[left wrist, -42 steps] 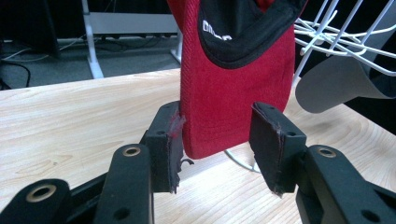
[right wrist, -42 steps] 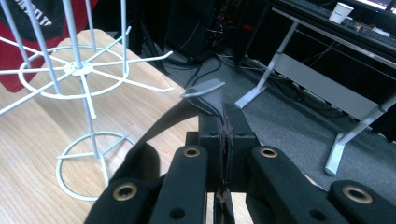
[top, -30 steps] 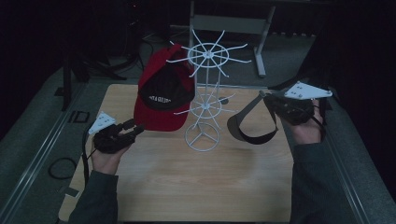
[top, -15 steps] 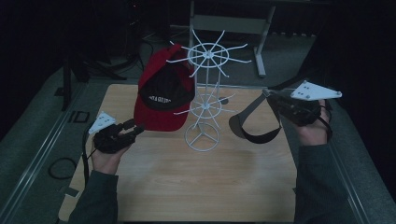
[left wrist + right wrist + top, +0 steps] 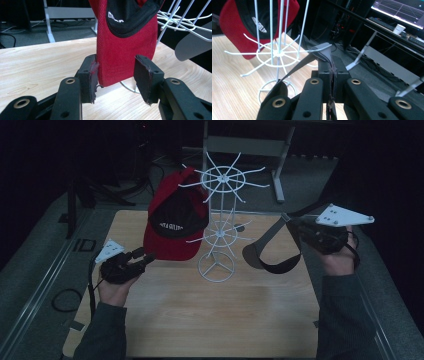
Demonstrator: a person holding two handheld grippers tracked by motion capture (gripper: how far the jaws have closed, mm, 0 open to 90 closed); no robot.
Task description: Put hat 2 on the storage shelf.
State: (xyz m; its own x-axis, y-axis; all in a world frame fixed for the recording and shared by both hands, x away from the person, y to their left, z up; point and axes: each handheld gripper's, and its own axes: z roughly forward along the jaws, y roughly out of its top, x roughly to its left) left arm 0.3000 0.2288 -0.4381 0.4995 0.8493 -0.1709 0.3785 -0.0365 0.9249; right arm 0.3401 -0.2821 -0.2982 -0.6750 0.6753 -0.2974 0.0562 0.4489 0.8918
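Right gripper (image 5: 295, 227) is clamped on a dark visor (image 5: 272, 251), pinching its strap end; in the right gripper view the jaws sit tight together w/ the grey strap (image 5: 317, 53) squeezed between the pads. Visor hangs from that grip to the right of the white wire rack (image 5: 220, 227), brim lowest & nearest the rack's base ring, clear of the worktop (image 5: 210, 315). It's near the rack but not touching it, as far as the high view shows.

Left gripper (image 5: 142, 257) sits left of the rack, low over the worktop, jaws apart. In the left gripper view the brim of the red cap (image 5: 125, 50) hangs down between the two pads; left pad (image 5: 88, 75) looks right up against the brim edge, right pad stands off w/ a gap. Not clamped on it.

Red cap (image 5: 175, 222) hangs on the rack's left side, up by the upper spoke ring, crown high, brim pointing down toward the worktop. Black inner lining w/ white lettering faces the high camera; text too small to read.

Rack stands upright about mid-worktop, two spoked rings on one post, round base flat on the wood. Person's forearms, dark sleeves, come in on either side of the rack.
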